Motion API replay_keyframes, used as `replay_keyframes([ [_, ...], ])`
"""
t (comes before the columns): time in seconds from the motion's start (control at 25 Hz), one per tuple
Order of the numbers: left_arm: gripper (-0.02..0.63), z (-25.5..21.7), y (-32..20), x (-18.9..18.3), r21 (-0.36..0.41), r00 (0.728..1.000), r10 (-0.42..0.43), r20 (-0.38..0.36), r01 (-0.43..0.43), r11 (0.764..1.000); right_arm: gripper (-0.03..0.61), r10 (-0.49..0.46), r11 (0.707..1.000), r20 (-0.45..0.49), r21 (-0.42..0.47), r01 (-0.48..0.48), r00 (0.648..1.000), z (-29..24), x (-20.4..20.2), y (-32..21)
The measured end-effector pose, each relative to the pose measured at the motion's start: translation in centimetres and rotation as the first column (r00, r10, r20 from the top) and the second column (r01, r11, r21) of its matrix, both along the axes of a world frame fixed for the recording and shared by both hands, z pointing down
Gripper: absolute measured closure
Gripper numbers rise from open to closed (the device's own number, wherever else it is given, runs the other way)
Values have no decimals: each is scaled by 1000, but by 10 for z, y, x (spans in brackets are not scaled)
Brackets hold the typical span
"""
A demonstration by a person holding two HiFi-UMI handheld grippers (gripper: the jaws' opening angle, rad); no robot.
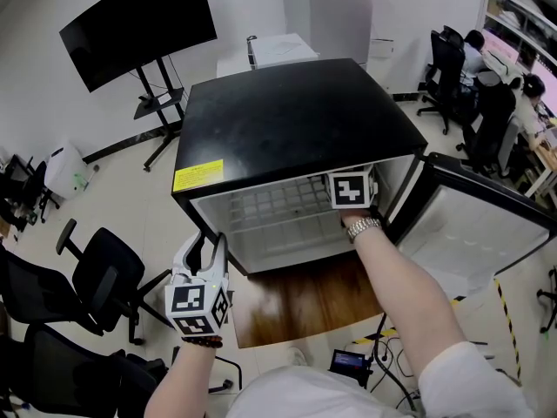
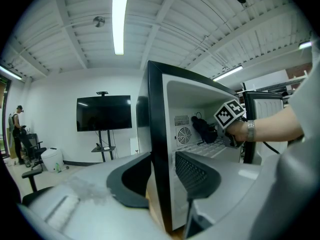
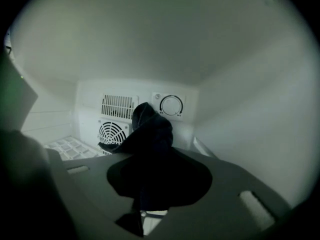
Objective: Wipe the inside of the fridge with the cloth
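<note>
Two grippers work at the black-topped fridge [image 1: 287, 120] in the head view, and its door [image 1: 474, 225] hangs open at its right side. The right gripper [image 1: 351, 192] reaches in through the fridge's opening above the wire shelf [image 1: 274, 205], with its marker cube just inside the front edge. The cloth does not show from here. The left gripper [image 1: 209, 249] sits low at the fridge's front left corner, probably to steady the fridge while the other arm wipes.

In the left gripper view the jaws stand apart, and the fridge's black front-left edge runs up between them. The edge nearly fills the gap, but whether the pads press on it cannot be told. Deeper inside the fridge, the dark cloth [image 2: 204, 130] hangs from the right gripper, close to the back wall.

In the right gripper view the jaws are clamped on the cloth, which bunches up and forward out of them. This leaves a loose wad to serve as the wiping face. It points at the fridge's back wall, in front of the round fan grille [image 3: 111, 132] and just left of the dial [image 3: 171, 105]. Whether the cloth touches the wall is unclear.
</note>
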State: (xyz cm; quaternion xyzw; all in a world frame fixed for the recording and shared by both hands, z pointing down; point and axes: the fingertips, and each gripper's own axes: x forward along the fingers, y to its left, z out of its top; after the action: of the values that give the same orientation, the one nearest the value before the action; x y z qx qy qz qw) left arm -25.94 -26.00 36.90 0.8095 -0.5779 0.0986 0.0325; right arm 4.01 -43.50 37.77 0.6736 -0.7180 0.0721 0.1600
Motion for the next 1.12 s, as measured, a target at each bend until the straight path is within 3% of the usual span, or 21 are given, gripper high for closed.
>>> replay_keyframes([
  [0.32,469,0,0,0,0,1000,3,2,-3,1000,485,33,999,-1,-15,-33,999,4,9,5],
  [0.56,469,0,1,1,2,1000,6,-3,-6,1000,485,-27,999,33,26,26,999,-6,-7,14],
  [0.84,469,0,1,2,6,1000,19,-7,-19,1000,485,-189,979,33,85,185,981,-24,-73,35],
  [1.12,469,0,1,2,7,999,32,-10,-32,999,485,-380,924,75,74,375,922,-21,-165,55],
])
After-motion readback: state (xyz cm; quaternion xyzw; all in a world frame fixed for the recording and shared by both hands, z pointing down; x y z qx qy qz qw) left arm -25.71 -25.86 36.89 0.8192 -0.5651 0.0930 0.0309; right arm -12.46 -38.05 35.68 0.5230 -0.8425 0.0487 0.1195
